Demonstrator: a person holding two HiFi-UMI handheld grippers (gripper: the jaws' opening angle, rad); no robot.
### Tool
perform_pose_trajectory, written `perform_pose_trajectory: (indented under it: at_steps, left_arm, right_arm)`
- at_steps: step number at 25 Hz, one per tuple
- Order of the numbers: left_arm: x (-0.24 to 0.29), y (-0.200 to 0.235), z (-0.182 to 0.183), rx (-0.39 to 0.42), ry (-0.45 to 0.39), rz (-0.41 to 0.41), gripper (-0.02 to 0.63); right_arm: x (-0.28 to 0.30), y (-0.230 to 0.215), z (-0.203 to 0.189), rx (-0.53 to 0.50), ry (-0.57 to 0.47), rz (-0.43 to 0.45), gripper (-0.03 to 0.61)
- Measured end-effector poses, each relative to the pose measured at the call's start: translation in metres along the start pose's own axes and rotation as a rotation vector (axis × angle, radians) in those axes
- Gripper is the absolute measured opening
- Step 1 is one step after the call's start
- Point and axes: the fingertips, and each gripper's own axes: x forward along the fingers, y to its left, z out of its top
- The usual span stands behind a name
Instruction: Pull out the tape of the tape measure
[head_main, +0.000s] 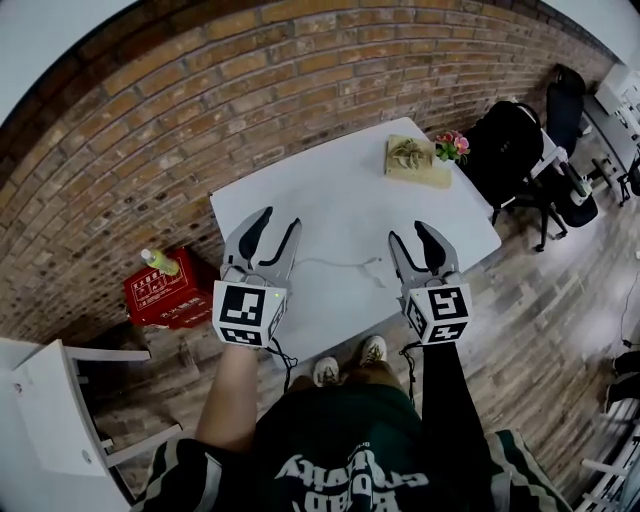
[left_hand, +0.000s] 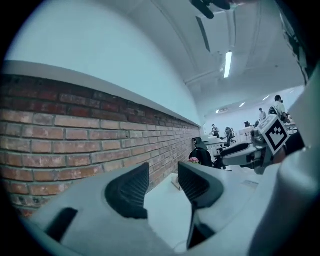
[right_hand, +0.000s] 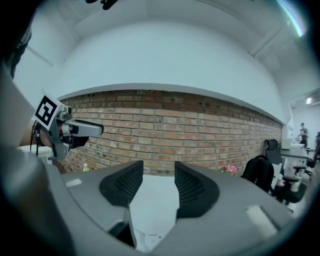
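Left gripper (head_main: 278, 218) and right gripper (head_main: 409, 232) gape empty, ribbed black pads (left_hand: 127, 192) apart. Smooth white table (head_main: 330, 190) sits mid-frame below rough brick wall (head_main: 200, 90).

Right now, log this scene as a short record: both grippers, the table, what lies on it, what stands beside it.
left gripper: open, empty, held over the table
right gripper: open, empty, alongside the left
table: white, against a brick wall
far corner: wooden board with greenery, pink flowers beside it
near edge: thin pale cord, unclear what it is
tape measure: not identifiable
floor, left of table: red box, bottle on it
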Motion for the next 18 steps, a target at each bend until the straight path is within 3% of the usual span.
perform_pose_trajectory:
  at_steps: [7,8,11,13,18]
  left_arm:
    - [-0.016,-0.008,0.021,0.037,-0.08,-0.006,0.187]
    - [-0.019,-0.007,0.022,0.037,-0.086,-0.002,0.173]
    - [-0.024,-0.006,0.022,0.037,-0.092,0.01,0.126]
    - [-0.028,-0.002,0.022,0.037,-0.091,0.034,0.03]
    - [-0.037,0.005,0.02,0.04,-0.092,0.059,0.008]
  right_arm:
    - [-0.019,0.009,0.024,-0.034,-0.071,-0.023,0.227]
    - [-0.021,0.011,0.024,-0.034,-0.072,-0.022,0.215]
    - [-0.026,0.017,0.025,-0.048,-0.077,-0.018,0.089]
    - [-0.03,0.019,0.027,-0.062,-0.084,-0.029,0.014]
    - [-0.031,0.024,0.028,-0.067,-0.089,-0.032,0.014]
